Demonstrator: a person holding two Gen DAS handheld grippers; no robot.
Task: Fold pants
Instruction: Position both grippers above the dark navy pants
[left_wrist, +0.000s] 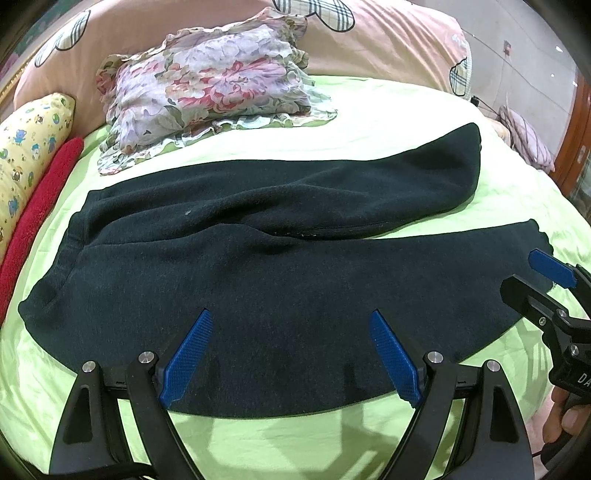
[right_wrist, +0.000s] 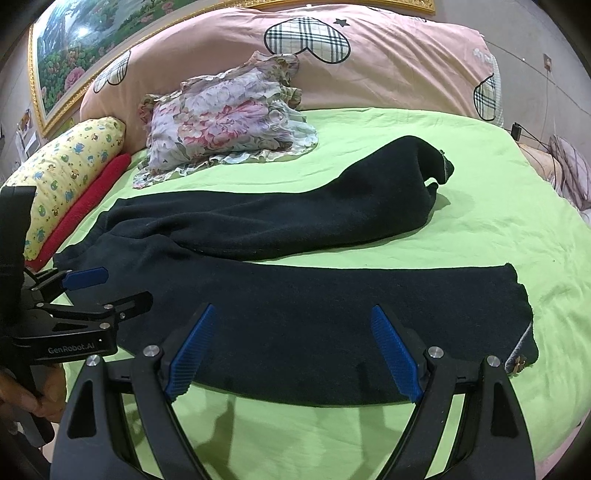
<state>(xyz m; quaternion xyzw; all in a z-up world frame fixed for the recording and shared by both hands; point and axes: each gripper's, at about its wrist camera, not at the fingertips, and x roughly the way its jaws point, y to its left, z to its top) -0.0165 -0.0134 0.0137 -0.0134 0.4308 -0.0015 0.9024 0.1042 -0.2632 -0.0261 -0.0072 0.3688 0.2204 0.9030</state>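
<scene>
Dark navy fleece pants (left_wrist: 258, 280) lie spread on a green bed sheet (left_wrist: 280, 435), waist at the left, two legs running right and apart. They also show in the right wrist view (right_wrist: 295, 317). My left gripper (left_wrist: 291, 314) is open and empty, its blue fingers (left_wrist: 188, 358) over the near leg close to the waist. My right gripper (right_wrist: 293, 308) is open and empty over the near leg's lower part, near the cuff (right_wrist: 521, 332). The right gripper also shows at the right edge of the left wrist view (left_wrist: 554, 273), and the left gripper at the left edge of the right wrist view (right_wrist: 85, 278).
A folded floral cloth (left_wrist: 207, 92) lies behind the pants. A pink duvet with plaid hearts (right_wrist: 332, 55) is at the back. A yellow patterned pillow (right_wrist: 70, 173) and a red roll (right_wrist: 85, 210) lie at the left. The bed's edge is at the right (right_wrist: 569, 229).
</scene>
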